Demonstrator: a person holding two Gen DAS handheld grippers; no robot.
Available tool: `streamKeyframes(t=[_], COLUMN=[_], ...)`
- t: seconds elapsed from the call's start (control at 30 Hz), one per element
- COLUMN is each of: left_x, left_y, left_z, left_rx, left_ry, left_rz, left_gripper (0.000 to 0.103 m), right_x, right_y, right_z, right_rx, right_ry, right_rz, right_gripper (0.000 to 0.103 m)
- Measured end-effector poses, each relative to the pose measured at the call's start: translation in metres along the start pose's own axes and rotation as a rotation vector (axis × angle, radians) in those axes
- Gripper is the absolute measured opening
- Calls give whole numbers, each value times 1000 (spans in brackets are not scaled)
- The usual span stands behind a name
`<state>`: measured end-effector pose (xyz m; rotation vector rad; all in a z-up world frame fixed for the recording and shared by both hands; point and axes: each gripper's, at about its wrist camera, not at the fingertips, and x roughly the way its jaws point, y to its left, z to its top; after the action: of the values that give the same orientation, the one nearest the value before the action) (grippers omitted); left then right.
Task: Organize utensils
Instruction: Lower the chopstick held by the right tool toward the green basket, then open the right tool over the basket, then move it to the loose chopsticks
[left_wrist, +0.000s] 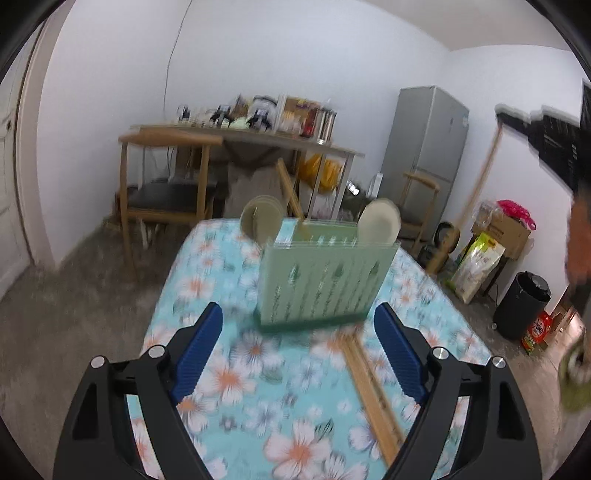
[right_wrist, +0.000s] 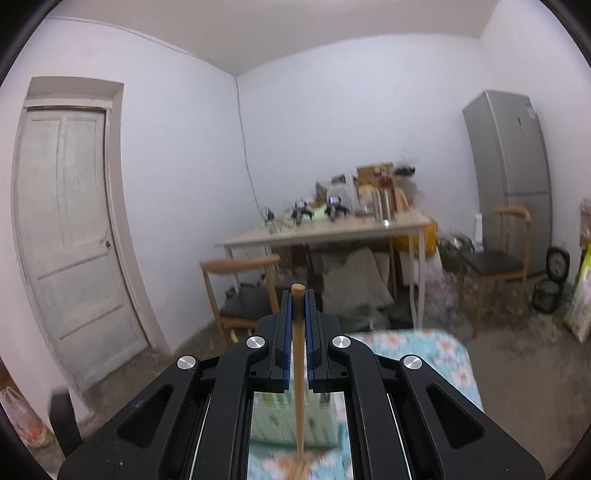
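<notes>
A pale green utensil holder stands on the floral tablecloth, with two round spoon heads and wooden chopsticks sticking out of it. More wooden chopsticks lie on the cloth in front of it, to the right. My left gripper is open and empty, just short of the holder. My right gripper is shut on a wooden chopstick held upright above the holder, which shows blurred below the jaws.
The table's far edge drops to a grey floor. Beyond stand a cluttered wooden table, chairs, a fridge, a black bin and bags. The other gripper is blurred at the upper right of the left wrist view.
</notes>
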<state>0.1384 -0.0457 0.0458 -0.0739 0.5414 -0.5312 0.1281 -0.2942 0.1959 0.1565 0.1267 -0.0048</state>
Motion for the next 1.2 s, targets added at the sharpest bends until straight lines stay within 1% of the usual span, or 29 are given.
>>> streamKeyframes(t=[0.13, 0.23, 0.3, 0.4, 0.5, 0.6, 0.7, 0.77, 0.87, 0.93, 1.0, 1.03, 1.2], left_x=[2, 3, 6, 9, 14, 18, 22, 24, 27, 27, 28, 28, 29], left_y=[12, 14, 15, 16, 15, 17, 19, 20, 20, 19, 17, 16, 10], left_z=[-13, -16, -17, -21, -26, -28, -30, -30, -30, -30, -31, -31, -34], left_rx=[-42, -22, -12, -7, 8, 2, -8, -12, -16, -15, -11, -10, 8], left_ry=[23, 20, 20, 35, 49, 60, 72, 78, 85, 87, 90, 92, 103], left_rz=[4, 22, 27, 18, 19, 11, 2, -2, -2, -3, -2, -2, 1], left_gripper=[82, 82, 82, 82, 82, 82, 82, 82, 82, 82, 82, 82, 82], right_x=[32, 60, 83, 114, 136, 150, 162, 166, 172, 173, 168, 164, 130], right_y=[14, 23, 26, 29, 33, 36, 34, 35, 38, 44, 46, 45, 39], right_z=[23, 29, 27, 13, -4, -19, -32, -38, -49, -51, -51, -49, -34], right_rx=[-12, -23, -29, -37, -57, -70, -58, -48, -65, -86, -102, -101, -52], right_ry=[-42, -48, -33, 11, 54, 91, 140, 171, 240, 264, 266, 259, 205], right_rz=[13, 8, -3, -18, -40, -55, -55, -47, -22, -19, -24, -19, -6], right_gripper=[5, 5, 5, 5, 5, 5, 5, 5, 5, 19, 47, 49, 49])
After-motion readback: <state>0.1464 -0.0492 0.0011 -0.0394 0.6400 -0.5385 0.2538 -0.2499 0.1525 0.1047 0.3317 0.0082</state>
